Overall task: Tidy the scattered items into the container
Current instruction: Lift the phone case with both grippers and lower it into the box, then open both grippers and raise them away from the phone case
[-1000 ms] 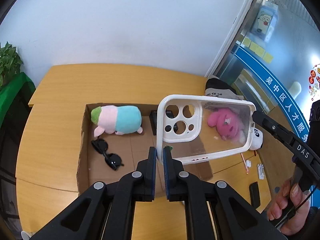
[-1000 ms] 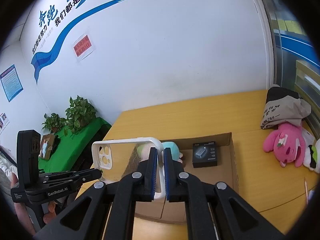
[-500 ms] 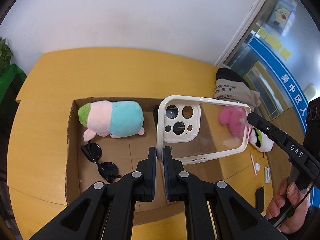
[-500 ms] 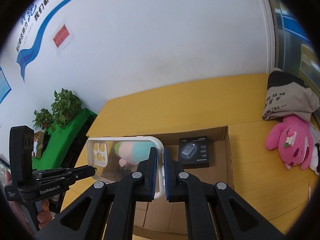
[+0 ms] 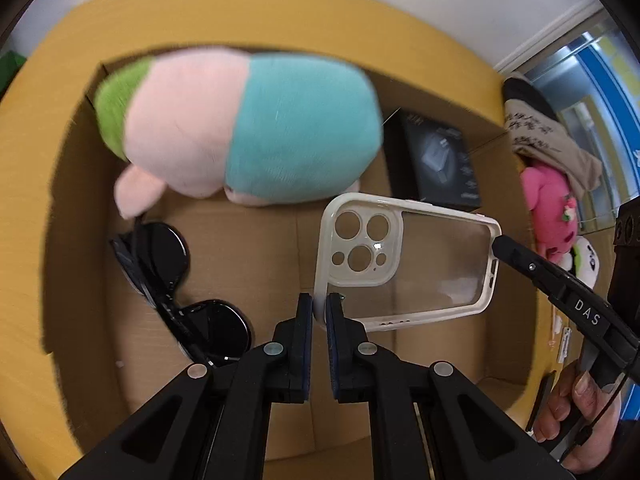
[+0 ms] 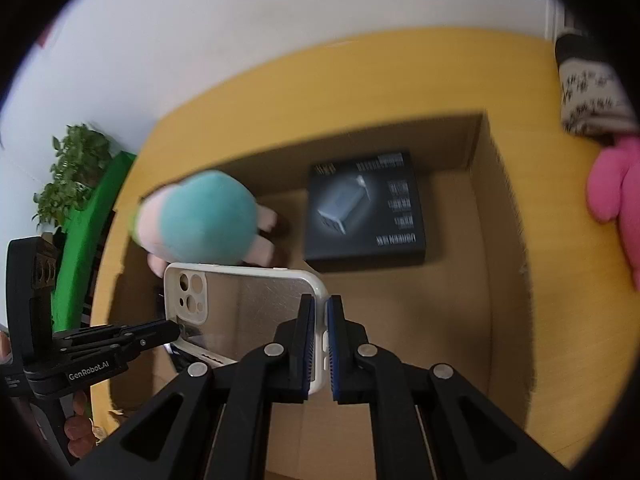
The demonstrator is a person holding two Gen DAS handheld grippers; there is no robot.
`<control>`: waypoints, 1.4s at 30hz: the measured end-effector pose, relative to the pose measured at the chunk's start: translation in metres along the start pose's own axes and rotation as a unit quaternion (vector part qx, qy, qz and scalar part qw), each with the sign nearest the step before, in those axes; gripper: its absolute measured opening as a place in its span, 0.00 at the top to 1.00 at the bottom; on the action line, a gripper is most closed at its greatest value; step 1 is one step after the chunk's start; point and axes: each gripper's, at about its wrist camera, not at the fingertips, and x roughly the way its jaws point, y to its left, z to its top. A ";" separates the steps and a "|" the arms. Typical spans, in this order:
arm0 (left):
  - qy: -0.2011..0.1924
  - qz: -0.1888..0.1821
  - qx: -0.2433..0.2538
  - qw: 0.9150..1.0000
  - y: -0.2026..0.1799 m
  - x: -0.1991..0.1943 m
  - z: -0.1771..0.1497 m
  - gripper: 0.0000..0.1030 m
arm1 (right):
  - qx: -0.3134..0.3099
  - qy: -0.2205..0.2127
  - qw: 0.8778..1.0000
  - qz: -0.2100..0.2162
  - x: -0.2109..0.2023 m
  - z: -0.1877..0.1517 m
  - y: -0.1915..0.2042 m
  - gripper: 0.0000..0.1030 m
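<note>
Left gripper (image 5: 319,312): jaws clenched on the camera-cutout corner of the phone case (image 5: 404,264); seen from the right wrist view at (image 6: 176,330).
Right gripper (image 6: 319,328): jaws clamped on the opposite short end of the case; tip visible at (image 5: 500,246).
Phone case: clear back, white rim, held level between both grippers, low over the floor of the cardboard box (image 5: 256,248), in its middle part.
Plush toy (image 5: 240,128): green, pink and teal, lying along the far wall inside the box, just behind the case.
Sunglasses (image 5: 180,284): black, folded, on the box floor left of the case.
Black product box (image 6: 366,208): flat on the box floor at the far right corner.
Pink plush (image 5: 552,208): outside the box, on the yellow table (image 6: 360,80), to the right.
Printed cloth (image 5: 548,140): bunched on the table behind the pink plush.
</note>
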 end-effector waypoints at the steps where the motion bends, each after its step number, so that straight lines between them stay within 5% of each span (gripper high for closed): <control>1: 0.008 0.002 -0.001 1.000 0.001 0.009 0.001 0.94 | 0.007 0.012 1.000 -0.003 0.011 -0.001 -0.004 0.94; 7: 0.049 0.016 -0.005 0.999 0.007 0.049 0.001 0.94 | 0.027 0.068 0.997 -0.016 0.060 -0.006 -0.024 0.94; 13: 0.043 0.016 -0.011 0.999 0.010 0.050 0.003 0.93 | 0.028 0.079 0.996 -0.012 0.074 0.003 -0.025 0.88; 14: 0.041 0.022 -0.012 0.999 0.010 0.048 0.002 0.92 | 0.029 0.081 0.996 -0.004 0.075 0.004 -0.025 0.83; 16: 0.031 0.030 -0.012 0.999 0.009 0.041 -0.001 0.82 | 0.028 0.082 0.996 0.001 0.071 0.005 -0.024 0.50; 18: 0.009 0.031 -0.009 0.999 0.005 0.024 -0.008 0.52 | 0.018 0.067 0.998 0.004 0.056 0.004 -0.021 0.39; 20: -0.017 0.036 -0.001 0.999 0.001 0.002 -0.017 0.41 | 0.010 0.054 0.998 0.006 0.040 0.001 -0.018 0.38; 26: -0.072 0.045 0.022 0.996 -0.009 -0.067 -0.050 0.28 | -0.026 0.001 1.000 0.008 -0.034 -0.019 -0.002 0.31; 42: -0.130 0.085 -0.001 0.988 0.005 -0.166 -0.160 0.20 | -0.070 -0.034 0.997 0.009 -0.104 -0.089 0.045 0.27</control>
